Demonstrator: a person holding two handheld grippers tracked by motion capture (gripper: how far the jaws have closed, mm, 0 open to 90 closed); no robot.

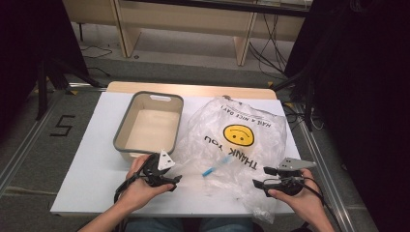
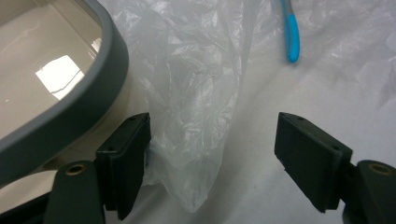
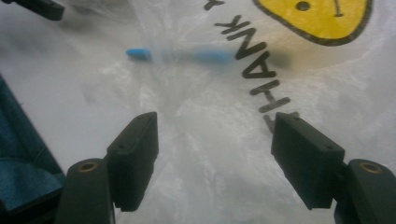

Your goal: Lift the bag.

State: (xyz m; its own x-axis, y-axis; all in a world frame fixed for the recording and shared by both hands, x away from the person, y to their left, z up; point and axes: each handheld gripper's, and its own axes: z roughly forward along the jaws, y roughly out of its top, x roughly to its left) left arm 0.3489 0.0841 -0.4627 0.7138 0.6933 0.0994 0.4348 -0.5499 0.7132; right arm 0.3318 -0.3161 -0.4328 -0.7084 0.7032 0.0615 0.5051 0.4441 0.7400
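Left tool (image 1: 170,182) (jaws apart) beside diagonal blue toothbrush (image 1: 215,166)

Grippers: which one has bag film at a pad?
The left gripper: a fold of the bag lies against its left pad; the right gripper stands open above the film.

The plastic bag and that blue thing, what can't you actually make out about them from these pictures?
- Blue stick: in the right gripper view its far end blurs behind the bag's film; what it is stays unclear.
- Plastic bag: high view, small print above the smiley is too small to read.
- Bag's corner: left gripper view, whether the left pad touches it is unclear.
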